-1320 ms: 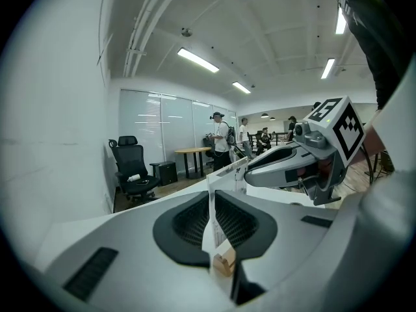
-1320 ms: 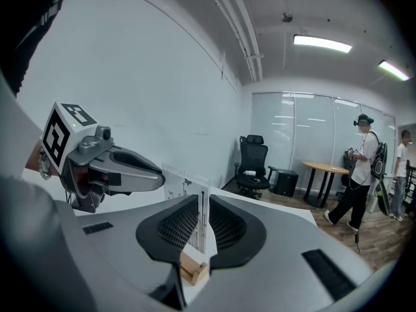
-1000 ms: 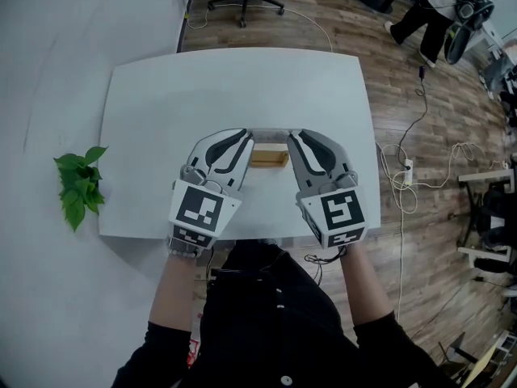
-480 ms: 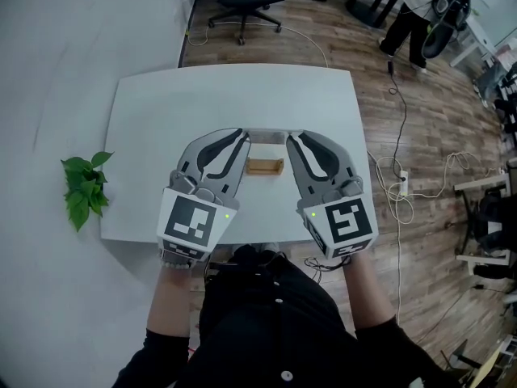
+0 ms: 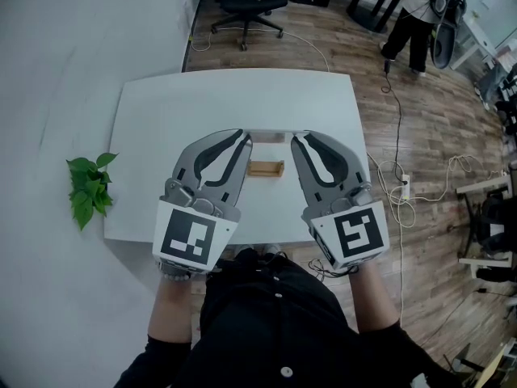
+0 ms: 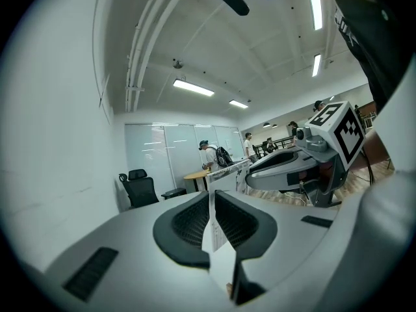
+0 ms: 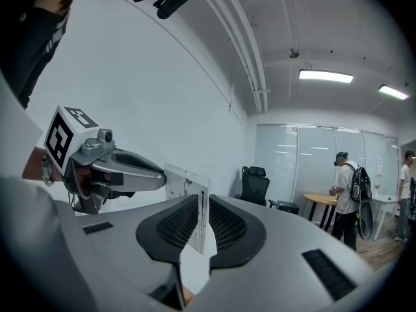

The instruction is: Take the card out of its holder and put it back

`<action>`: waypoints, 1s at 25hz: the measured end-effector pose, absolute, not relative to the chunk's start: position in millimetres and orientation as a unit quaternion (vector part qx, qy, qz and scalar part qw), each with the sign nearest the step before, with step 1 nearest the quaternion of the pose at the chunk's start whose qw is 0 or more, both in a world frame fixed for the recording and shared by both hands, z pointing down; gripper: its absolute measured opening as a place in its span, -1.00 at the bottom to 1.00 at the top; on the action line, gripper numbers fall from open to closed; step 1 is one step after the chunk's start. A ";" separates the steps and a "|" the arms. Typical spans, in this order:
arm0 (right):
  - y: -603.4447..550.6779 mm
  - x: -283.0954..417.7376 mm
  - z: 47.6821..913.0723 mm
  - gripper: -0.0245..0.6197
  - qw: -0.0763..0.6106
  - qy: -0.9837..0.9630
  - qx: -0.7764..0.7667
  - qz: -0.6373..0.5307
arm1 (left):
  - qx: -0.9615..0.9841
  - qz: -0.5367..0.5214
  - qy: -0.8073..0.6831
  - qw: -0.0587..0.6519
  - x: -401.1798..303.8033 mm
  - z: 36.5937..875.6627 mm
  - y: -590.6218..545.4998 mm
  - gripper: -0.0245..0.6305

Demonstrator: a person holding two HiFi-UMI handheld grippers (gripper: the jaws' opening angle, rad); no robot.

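White card [image 6: 216,239] held up by both ends, above its holder [image 5: 265,168].
Left hand-held gripper [image 5: 245,137] and right hand-held gripper [image 5: 296,137] each clamp one edge; the wooden holder stands on the worktop [image 5: 161,120].

1. Card [image 5: 271,134]: thin, white, printed with dark lines. It is out of the holder and stands upright, edge-on from above. One end is pinched in the left gripper [image 5: 245,137], the other in the right gripper [image 5: 296,137].
2. Holder [image 5: 265,168]: small wooden block on the white table [image 5: 161,128], apart from the card.
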State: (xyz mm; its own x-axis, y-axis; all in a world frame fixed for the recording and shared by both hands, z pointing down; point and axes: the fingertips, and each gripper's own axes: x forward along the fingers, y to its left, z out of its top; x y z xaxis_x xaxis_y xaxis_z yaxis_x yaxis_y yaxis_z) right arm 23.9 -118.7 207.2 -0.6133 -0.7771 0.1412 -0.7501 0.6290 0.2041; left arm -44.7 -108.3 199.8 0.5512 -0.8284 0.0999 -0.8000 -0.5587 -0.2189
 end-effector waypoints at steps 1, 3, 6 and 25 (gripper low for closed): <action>-117.9 24.3 205.9 -0.67 0.108 -0.896 0.426 -0.063 | -0.877 -0.096 0.465 0.075 -44.4 198.4 -107.4 -0.80; -116.9 25.7 203.6 -0.67 0.106 -0.896 0.426 -0.064 | -0.877 -0.097 0.464 0.079 -43.3 196.7 -106.2 -0.80; -116.3 26.7 202.4 -0.67 0.103 -0.896 0.426 -0.065 | -0.877 -0.095 0.464 0.080 -42.8 195.1 -105.8 -0.80; -118.8 25.3 212.3 -0.67 0.111 -0.896 0.426 -0.063 | -0.881 -0.096 0.457 0.074 -43.6 204.6 -108.9 -0.80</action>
State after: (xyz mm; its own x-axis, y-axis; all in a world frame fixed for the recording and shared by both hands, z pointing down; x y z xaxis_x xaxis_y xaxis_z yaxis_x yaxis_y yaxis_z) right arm 25.3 -118.8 212.3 -0.6119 -0.7774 0.1457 -0.7496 0.6288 0.2067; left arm -43.6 -108.9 204.6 0.5649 -0.8190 0.1009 -0.7907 -0.5722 -0.2176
